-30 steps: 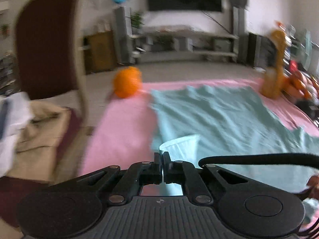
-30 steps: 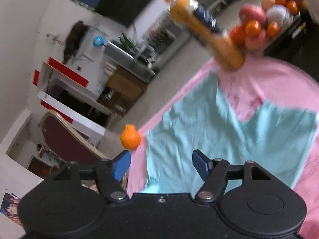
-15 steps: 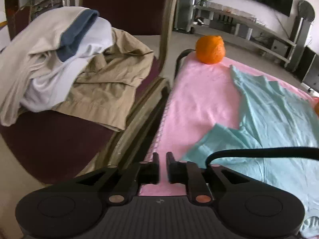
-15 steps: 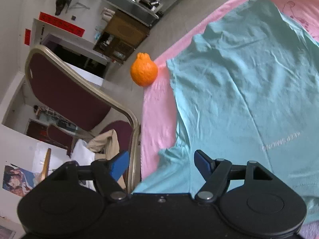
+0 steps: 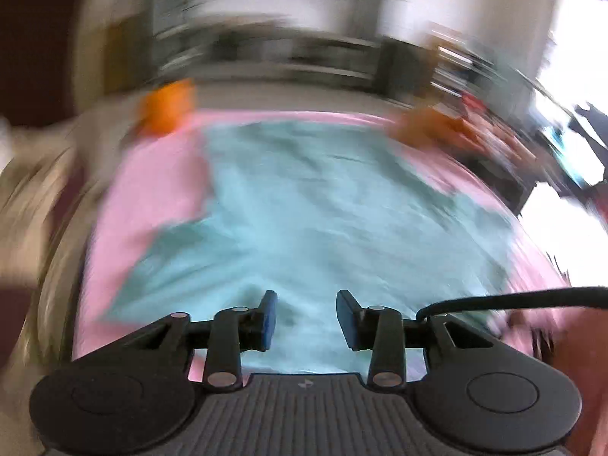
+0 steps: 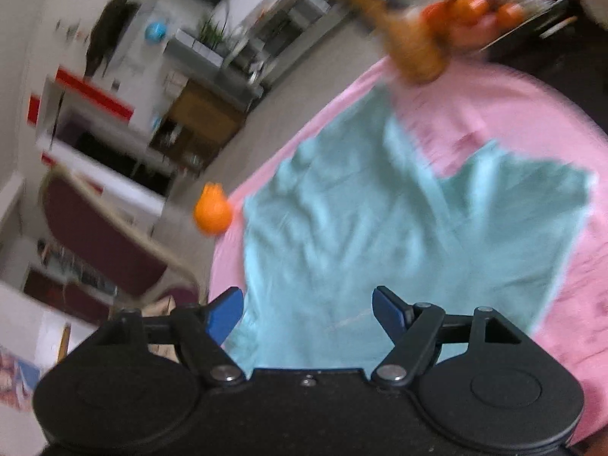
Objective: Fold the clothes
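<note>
A teal T-shirt (image 5: pixel 323 209) lies spread flat on a pink cloth (image 5: pixel 152 197) that covers the work surface. In the left wrist view its long axis runs away from the camera: the neck end is nearest the grippers, one short sleeve (image 5: pixel 167 250) sticks out to the left, the other to the right, and the straight hem lies at the far end. The right wrist view shows the same T-shirt (image 6: pixel 380 228) on the pink cloth (image 6: pixel 513 114) from a rolled angle, with its hem toward the upper left.

From left to right in the left wrist view, a dark red chair with a pale frame (image 5: pixel 34 57) stands beside the surface, an orange fruit (image 5: pixel 167 110) sits at the far left corner of the cloth just beside the hem, and a brownish-orange object (image 5: pixel 421 129) stands at the far right corner; motion blur hides what it is. Behind is a living room with low shelving.

Only the right wrist view shows a pile of fruit (image 6: pixel 490 3) past the brownish object, and a wooden cabinet (image 6: pixel 197 125) by the wall. Only the left wrist view shows a black cable (image 5: pixel 513 298).

The left gripper (image 5: pixel 306 319) hangs over the neck end, its jaws parting with nothing pinched between them. The right gripper (image 6: pixel 307 311) is also over the T-shirt, jaws spreading to nearly full width and gripping nothing.
</note>
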`<state>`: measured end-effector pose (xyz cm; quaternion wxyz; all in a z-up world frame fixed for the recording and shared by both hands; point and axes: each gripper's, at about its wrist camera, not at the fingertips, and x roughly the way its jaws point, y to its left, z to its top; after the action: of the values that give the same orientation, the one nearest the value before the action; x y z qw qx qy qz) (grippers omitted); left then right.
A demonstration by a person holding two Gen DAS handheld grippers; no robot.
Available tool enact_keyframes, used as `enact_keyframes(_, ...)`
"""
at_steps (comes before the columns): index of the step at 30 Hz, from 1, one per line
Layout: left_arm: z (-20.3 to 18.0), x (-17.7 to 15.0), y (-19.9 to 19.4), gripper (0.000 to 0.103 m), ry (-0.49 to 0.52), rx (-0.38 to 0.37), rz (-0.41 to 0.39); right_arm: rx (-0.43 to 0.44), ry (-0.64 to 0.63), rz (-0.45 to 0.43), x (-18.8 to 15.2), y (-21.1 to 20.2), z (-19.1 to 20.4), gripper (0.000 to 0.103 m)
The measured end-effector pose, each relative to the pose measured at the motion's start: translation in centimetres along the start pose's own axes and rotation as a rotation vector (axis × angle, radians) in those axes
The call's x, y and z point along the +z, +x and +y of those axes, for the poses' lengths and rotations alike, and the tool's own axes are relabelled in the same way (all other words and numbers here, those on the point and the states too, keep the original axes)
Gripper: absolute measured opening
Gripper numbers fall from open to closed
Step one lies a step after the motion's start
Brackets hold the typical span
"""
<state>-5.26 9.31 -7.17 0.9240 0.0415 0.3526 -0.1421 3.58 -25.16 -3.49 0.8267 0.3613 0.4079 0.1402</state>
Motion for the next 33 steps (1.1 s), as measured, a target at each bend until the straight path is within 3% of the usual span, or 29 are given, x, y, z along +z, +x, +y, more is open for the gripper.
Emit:
enact_keyframes(2, -3.5, -0.3, -0.1, 0.039, 0.274, 0.064, 0.024, -0.01, 0.011, -0.082, 1.4, -2.4, -1.3, 0.074)
enact_keyframes(4, -5.1, -0.7, 0.6, 0.039, 0.441, 0.197, 0.057, -0.013, 0.028, -0.138, 2.8, -4.9, -2.7, 0.074)
enact_keyframes(5, -5.2, -0.8, 1.0, 0.039, 0.472, 0.254, 0.068, -0.013, 0.035, -0.16, 3.3, -6.0, -3.3, 0.074)
enact_keyframes(7, -4.2, -0.4, 1.5, 0.039, 0.439, 0.321, 0.087, -0.02, 0.036, -0.196, 3.7, -7.7, -4.5, 0.074)
enact_keyframes(9, -2.4, 0.5, 2.0, 0.039, 0.307, 0.373, 0.09, -0.034, 0.037, -0.218, 3.7, -8.7, -5.5, 0.074)
enact_keyframes(11, -0.1, 1.3, 1.9, 0.039, 0.074, 0.366, 0.086, -0.047, 0.059, -0.19, 3.4, -8.3, -6.4, 0.074)
enact_keyframes(14, 3.5, 0.9, 1.8, 0.037, -0.293, 0.25, 0.067, -0.09, 0.034, -0.082, 1.8, -6.5, -7.3, 0.071)
enact_keyframes(16, 4.4, 0.0, 2.5, 0.024, -0.423, 0.224, 0.08, -0.135, -0.023, -0.01, 0.5, -5.0, -7.3, 0.033)
enact_keyframes(17, 4.6, -0.4, 3.1, 0.021, -0.466, 0.224, 0.091, -0.152, -0.049, 0.022, -0.3, -3.9, -7.2, 0.026)
enact_keyframes(18, 4.4, -0.7, 3.7, 0.013, -0.479, 0.239, 0.107, -0.153, -0.065, 0.053, -1.0, -2.8, -7.1, 0.024)
enact_keyframes(22, 2.6, -0.9, 5.7, 0.009, -0.422, 0.274, 0.135, -0.162, -0.139, 0.139, -3.4, 2.0, -6.2, 0.024)
enact_keyframes(25, 1.1, -1.0, 7.4, 0.01, -0.297, 0.298, 0.168, -0.196, -0.267, 0.181, -5.4, 4.9, -4.7, 0.024)
enact_keyframes(26, 0.9, -1.3, 8.4, 0.011, -0.257, 0.311, 0.212, -0.209, -0.315, 0.194, -6.1, 5.8, -4.2, 0.024)
enact_keyframes(28, 0.6, -1.8, 9.0, 0.02, -0.192, 0.35, 0.241, -0.251, -0.433, 0.21, -7.6, 6.6, -3.6, 0.024)
enact_keyframes(31, 1.1, -2.1, 8.6, 0.02, -0.194, 0.396, 0.285, -0.326, -0.63, 0.223, -9.9, 6.9, -3.0, 0.02)
enact_keyframes(33, 2.0, -2.3, 8.2, 0.018, -0.238, 0.393, 0.287, -0.368, -0.695, 0.24, -10.7, 6.5, -2.9, 0.02)
